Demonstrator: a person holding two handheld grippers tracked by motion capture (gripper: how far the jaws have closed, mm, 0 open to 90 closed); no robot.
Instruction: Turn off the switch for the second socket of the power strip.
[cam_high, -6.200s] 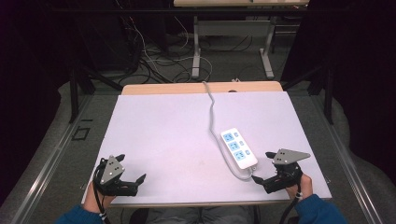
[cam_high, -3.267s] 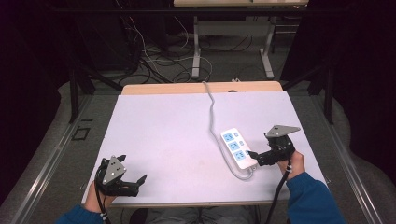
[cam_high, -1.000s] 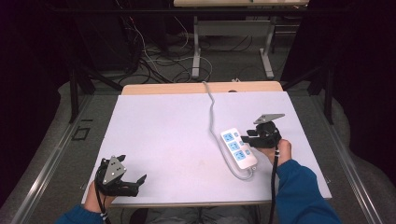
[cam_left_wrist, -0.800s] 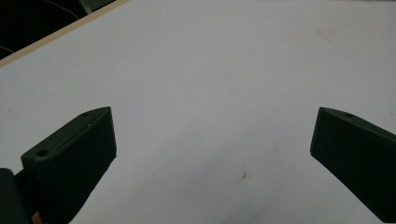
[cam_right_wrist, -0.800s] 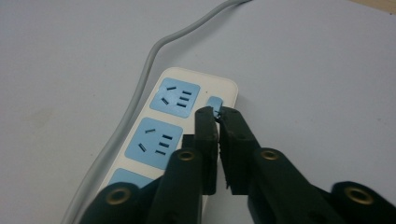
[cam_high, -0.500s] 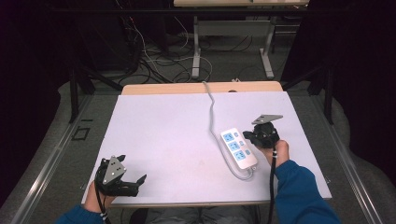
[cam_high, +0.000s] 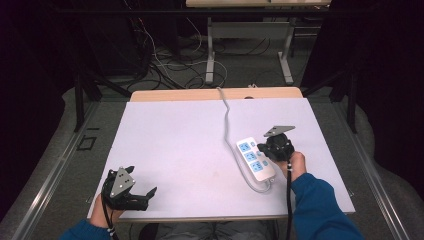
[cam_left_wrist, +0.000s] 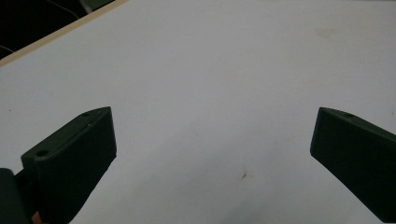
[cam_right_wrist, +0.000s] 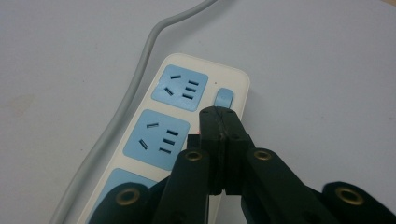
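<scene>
With its jaws closed on nothing, the right gripper (cam_right_wrist: 219, 112) is being lowered onto a switch (cam_right_wrist: 225, 98) of the power strip (cam_right_wrist: 154, 140), best pressed squarely while the wide-open left gripper (cam_left_wrist: 210, 154) is being rested on the surface (cam_high: 175, 145).

White power strip (cam_right_wrist: 140, 154) w/ blue sockets & switches, grey cord (cam_right_wrist: 121, 100), black tool (cam_right_wrist: 219, 114)

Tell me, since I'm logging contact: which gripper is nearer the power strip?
Right. The right gripper is over the power strip; the left gripper sits at the table's near-left corner.
</scene>
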